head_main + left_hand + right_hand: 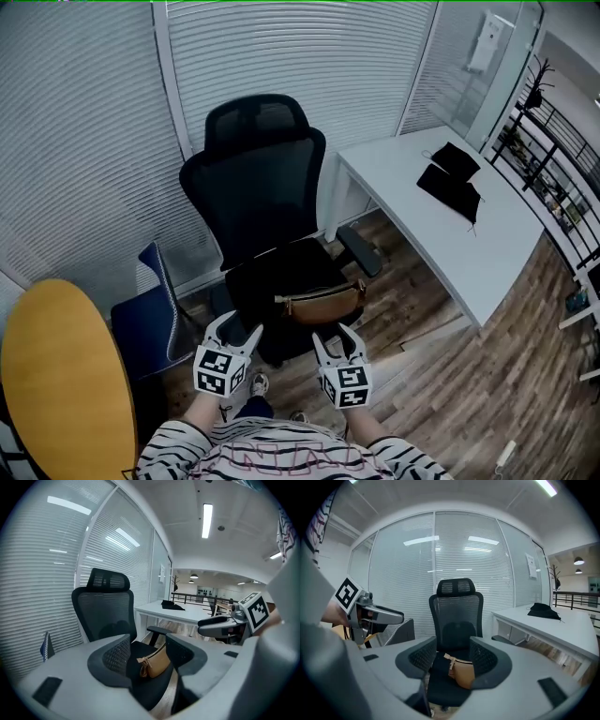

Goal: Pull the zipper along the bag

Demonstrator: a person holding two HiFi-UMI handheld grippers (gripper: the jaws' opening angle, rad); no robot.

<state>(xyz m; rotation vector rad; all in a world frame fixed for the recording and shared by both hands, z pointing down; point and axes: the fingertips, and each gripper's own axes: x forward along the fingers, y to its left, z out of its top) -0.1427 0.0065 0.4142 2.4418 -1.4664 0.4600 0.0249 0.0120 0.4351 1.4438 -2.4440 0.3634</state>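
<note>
Your left gripper (236, 330) hangs released, its jaws spread wide with nothing between them, just short of the black mesh office chair (267, 187). I judge the step in hand to be the approach, since neither tool touches anything yet. Bring this gripper in low onto the left end of the waist bag (321, 302) and clamp the body there. A soft bag on a smooth seat (281, 272) will likely slide unless 1 end is anchored. Press lightly, because a chair like this may swivel or roll under a push. Your right gripper (337, 336), just beside the left one, is equally unclenched and empty. Use it for the zipper (319, 296): pinch only the pull, then draw it along the curve of the top edge rather than upward, so the fabric does not bunch. Find the pull before you commit, as it is too small from here to tell which end it sits at. The bag lies across the front of the seat, well clear of the backrest and apart from both grippers. It is tan-brown, smooth and leather-like, and crescent-shaped. A short strap or tab hangs at its left end, a pale line of zipper runs along its top, and its right end tapers toward the armrest side.
</note>
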